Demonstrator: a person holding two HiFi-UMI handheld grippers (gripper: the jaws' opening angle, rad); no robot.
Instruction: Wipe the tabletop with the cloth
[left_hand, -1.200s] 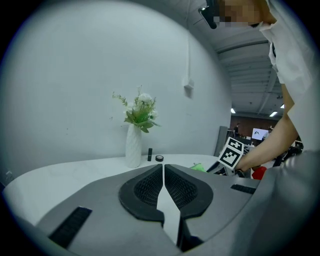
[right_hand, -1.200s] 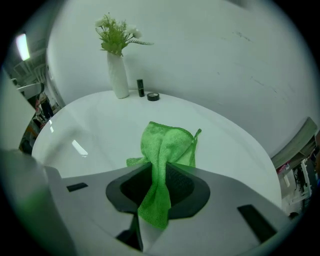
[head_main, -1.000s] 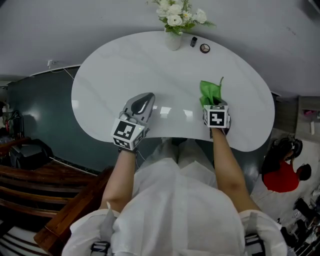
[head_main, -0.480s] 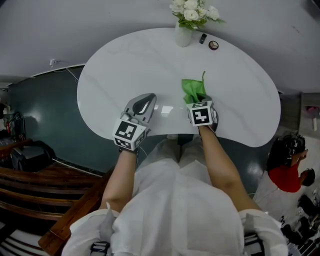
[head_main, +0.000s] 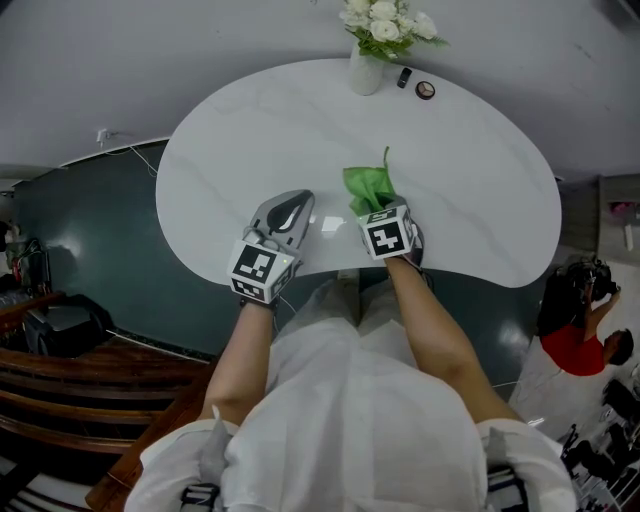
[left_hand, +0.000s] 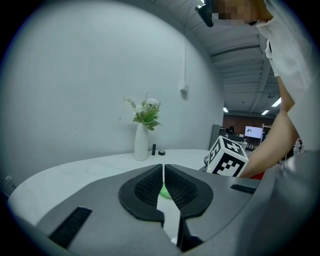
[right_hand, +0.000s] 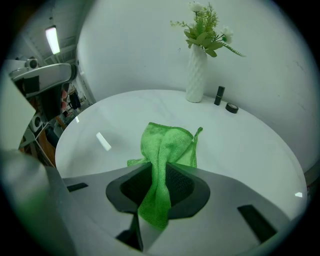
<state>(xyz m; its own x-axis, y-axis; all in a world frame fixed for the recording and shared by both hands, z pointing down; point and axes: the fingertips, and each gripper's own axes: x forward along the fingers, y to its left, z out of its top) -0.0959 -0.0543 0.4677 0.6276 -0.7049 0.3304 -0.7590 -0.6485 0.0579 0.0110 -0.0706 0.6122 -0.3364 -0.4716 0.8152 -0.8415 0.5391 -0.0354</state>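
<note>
A white, kidney-shaped bench (head_main: 250, 130) stands against a plain, pale wall (head_main: 120, 50), and its glossy top shows bright glints. The floor (head_main: 90, 230) beneath it is dark teal. Dark wooden furniture (head_main: 60, 380) made of long boards fills the lower left corner of the head view; whether it is steps or seating is unclear. Beyond the wall's end the room opens into a hall with bright ceiling strip lights (left_hand: 276, 102) and a lit screen (left_hand: 253, 132) far off. A tube light (right_hand: 52, 39) glows overhead.
</note>
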